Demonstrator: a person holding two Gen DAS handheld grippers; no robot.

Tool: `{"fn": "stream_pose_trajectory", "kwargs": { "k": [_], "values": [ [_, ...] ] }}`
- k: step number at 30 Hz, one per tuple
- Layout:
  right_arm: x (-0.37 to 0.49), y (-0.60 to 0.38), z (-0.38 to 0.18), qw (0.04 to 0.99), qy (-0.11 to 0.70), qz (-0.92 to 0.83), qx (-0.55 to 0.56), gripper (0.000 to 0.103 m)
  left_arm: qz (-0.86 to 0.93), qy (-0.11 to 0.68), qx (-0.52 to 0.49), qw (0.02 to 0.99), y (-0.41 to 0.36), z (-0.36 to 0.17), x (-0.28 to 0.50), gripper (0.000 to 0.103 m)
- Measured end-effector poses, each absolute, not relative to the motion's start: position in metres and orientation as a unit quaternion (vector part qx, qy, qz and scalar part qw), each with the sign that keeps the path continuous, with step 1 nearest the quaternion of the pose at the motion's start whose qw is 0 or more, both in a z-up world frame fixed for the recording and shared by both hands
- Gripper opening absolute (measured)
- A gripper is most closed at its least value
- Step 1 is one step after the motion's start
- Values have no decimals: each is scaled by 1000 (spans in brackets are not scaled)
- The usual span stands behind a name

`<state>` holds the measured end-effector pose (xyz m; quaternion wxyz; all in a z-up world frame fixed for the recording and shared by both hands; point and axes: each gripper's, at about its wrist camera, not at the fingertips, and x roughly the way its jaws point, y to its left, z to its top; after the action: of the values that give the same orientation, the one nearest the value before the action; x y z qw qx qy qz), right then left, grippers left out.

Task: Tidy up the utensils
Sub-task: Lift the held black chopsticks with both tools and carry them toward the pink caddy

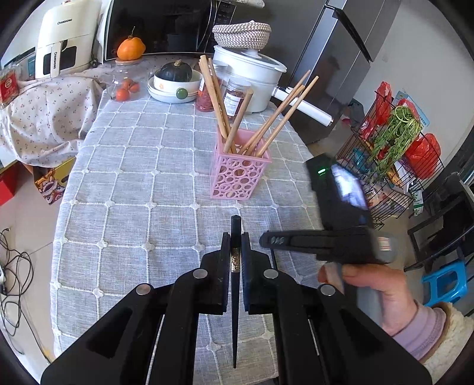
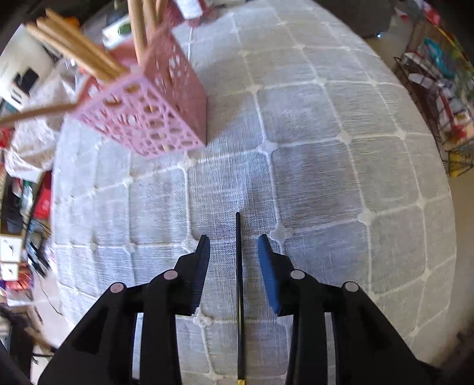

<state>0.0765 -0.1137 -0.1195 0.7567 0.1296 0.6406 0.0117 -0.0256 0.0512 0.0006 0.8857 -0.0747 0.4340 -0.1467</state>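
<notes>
The left claw (image 1: pixel 235 237) pinches a black chopstick (image 1: pixel 235 296) lengthwise, thick end pointing far; the right claw (image 2: pixel 234 245) is spread, touching nothing.

Bare tablecloth (image 1: pixel 133 183) all around pink holder (image 1: pixel 238 174); splayed wooden chopsticks (image 1: pixel 275 118) above its mouth.

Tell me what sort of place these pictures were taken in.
Most likely a home kitchen or dining corner. A microwave and an air fryer stand behind a table with a checked tablecloth, a tall fridge is beside it, and a pink holder of wooden chopsticks stands on the table.
</notes>
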Motion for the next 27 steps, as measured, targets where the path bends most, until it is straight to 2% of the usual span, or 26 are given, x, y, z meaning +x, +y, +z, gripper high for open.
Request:
{"fn": "stream_pose_trajectory", "kwargs": {
  "k": [1, 2, 8, 14, 23, 27],
  "values": [
    [78, -110, -124, 752, 647, 11, 121, 18, -146, 433, -74, 887, 52, 1, -26, 7],
    [78, -108, -123, 761, 640, 7, 108, 4, -144, 431, -74, 888, 53, 2, -26, 7],
    [64, -106, -111, 789, 605, 15, 105, 4, -147, 427, -79, 889, 54, 6, -29, 7],
    [7, -130, -44, 845, 525, 54, 93, 4, -149, 394, -74, 904, 49, 30, -48, 7],
    [-44, -143, 33, 885, 452, 87, 76, 4, -152, 352, -59, 922, 34, 84, -65, 7],
    [-48, -151, 57, 892, 436, 94, 72, 5, -158, 387, -65, 906, 33, 82, -54, 7]
  ]
}}
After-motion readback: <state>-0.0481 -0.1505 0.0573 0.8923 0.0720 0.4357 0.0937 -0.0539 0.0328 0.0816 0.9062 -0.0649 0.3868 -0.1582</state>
